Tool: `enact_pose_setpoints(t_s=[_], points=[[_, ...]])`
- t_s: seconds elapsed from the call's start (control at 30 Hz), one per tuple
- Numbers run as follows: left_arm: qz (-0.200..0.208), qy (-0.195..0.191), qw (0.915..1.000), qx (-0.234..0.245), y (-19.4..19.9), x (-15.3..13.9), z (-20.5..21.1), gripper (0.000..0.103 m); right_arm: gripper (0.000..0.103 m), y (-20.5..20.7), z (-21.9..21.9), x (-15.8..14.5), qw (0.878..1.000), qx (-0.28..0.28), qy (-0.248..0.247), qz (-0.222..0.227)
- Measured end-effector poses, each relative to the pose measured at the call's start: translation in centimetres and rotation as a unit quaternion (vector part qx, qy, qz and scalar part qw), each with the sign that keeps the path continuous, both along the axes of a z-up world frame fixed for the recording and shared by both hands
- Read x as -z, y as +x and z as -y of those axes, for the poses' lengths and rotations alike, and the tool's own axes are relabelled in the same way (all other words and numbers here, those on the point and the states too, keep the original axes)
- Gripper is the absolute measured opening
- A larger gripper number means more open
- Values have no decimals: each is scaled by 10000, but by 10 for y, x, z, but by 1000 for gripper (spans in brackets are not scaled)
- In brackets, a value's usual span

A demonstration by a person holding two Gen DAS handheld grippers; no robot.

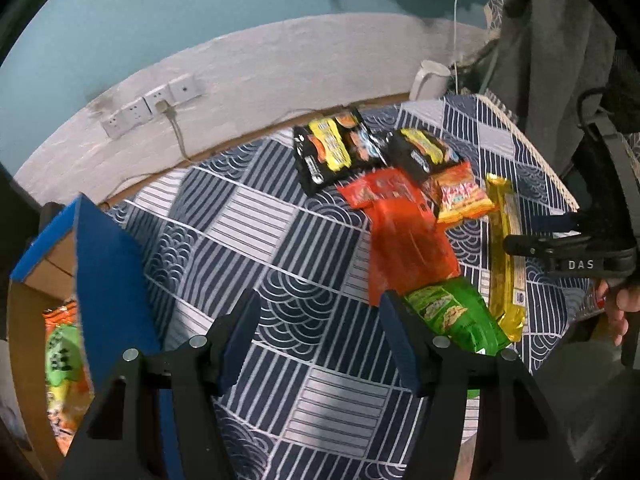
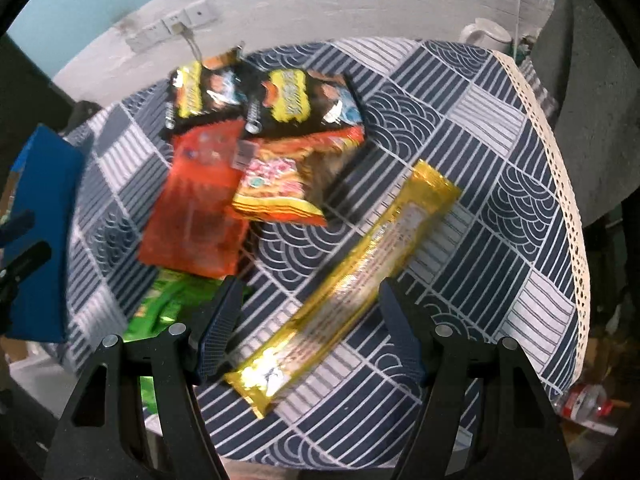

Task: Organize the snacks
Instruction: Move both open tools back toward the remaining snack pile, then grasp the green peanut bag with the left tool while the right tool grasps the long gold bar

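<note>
Snack packets lie on a blue-and-white patterned tablecloth (image 1: pixel 256 216). My left gripper (image 1: pixel 320 308) hangs open over bare cloth, and a green packet (image 1: pixel 452 316) lies just outside its right finger. Beyond are an orange-red packet (image 1: pixel 404 240), a small orange-yellow packet (image 1: pixel 460 196) and two black packets (image 1: pixel 332 148). A long gold packet (image 2: pixel 360 280) lies diagonally on the cloth. My right gripper (image 2: pixel 310 292) stands open above it, one finger on each side, with the pads apart from it. A cardboard box with blue flaps (image 1: pixel 108 264) at the left holds more snacks.
A white mug (image 1: pixel 430 80) stands at the table's far edge, by a wall with sockets and a plugged cable (image 1: pixel 160 104). The cloth's lace-trimmed edge (image 2: pixel 560 184) runs down the right side. A plastic bottle (image 2: pixel 584 400) lies on the floor beyond it. Grey fabric (image 1: pixel 552 60) hangs at the back right.
</note>
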State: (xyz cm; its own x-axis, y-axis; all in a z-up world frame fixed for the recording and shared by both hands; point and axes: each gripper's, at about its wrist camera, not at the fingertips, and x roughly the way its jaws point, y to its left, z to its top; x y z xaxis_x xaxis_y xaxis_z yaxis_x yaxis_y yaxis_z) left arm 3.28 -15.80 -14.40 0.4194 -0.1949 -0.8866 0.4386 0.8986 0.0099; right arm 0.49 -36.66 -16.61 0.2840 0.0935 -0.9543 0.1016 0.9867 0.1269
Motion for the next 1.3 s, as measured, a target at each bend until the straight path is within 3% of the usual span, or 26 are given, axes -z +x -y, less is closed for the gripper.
enact_pose_setpoints(t_s=[0.3,0.37,0.73,0.83,0.9,1.03,1.3], points=[[-310,-35,9995,4,4,19,10,63,71,-3,5,30,9993,166,5,-342],[-370,-54,9993,-14,5,21,11,63,58,-4,5,34,9991,96,-11,-412],[-755,-281,9967,-16,5,26,30,65,39,-31,39,26,9970,-193,-353,-661],[-873,-396,9954,56,3,24,43,67,39,-40,56,23,9965,-158,-488,-660],[-928,-470,9945,107,1,22,53,74,39,-44,66,21,9963,-113,-553,-643],[-1061,-509,9929,182,-3,23,71,75,39,-55,86,18,9988,49,-226,-427],[-1215,-254,9914,404,-10,33,105,79,39,-54,103,21,9997,206,5,-136]])
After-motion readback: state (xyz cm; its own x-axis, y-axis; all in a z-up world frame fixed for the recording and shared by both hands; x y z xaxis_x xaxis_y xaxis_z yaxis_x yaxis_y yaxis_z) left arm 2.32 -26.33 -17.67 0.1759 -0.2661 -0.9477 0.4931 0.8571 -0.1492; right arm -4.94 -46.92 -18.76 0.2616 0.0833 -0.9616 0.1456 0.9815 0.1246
